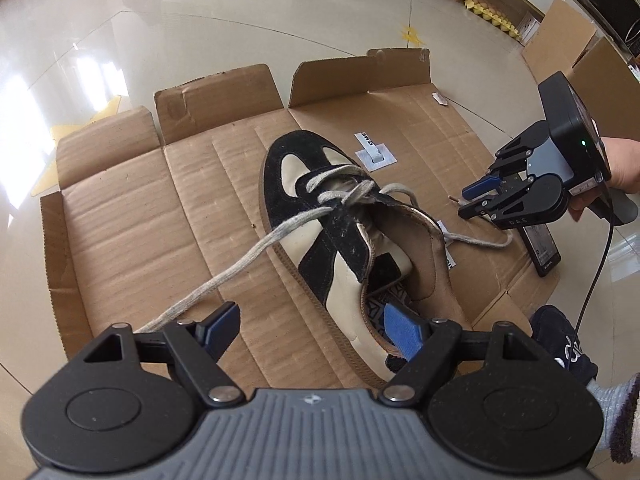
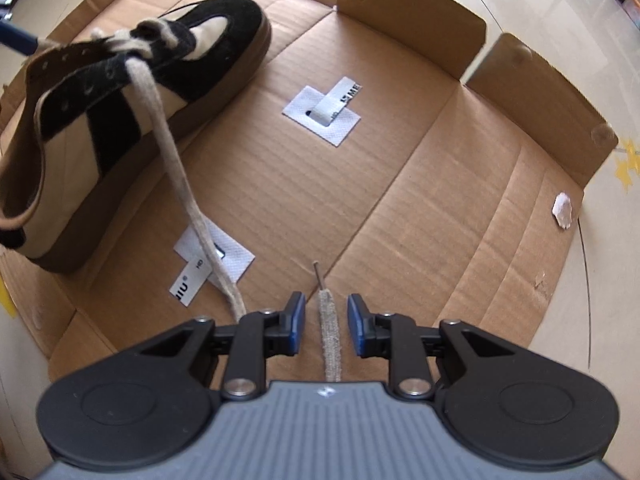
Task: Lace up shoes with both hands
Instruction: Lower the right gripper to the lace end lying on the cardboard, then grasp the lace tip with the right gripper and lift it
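Observation:
A black and cream suede shoe lies on flattened cardboard, toe pointing away; it also shows at the left of the right wrist view. Its grey laces are threaded through the front eyelets. One lace end runs back under my left gripper, which is open above the shoe's heel. The other lace end lies between the open fingers of my right gripper, its tip on the cardboard. The right gripper also shows in the left wrist view, to the right of the shoe.
Two white labels are stuck on the cardboard. A black phone lies by the cardboard's right edge. Upright flaps line the far edge. Boxes stand on the glossy floor beyond. A foot in a dark slipper is at right.

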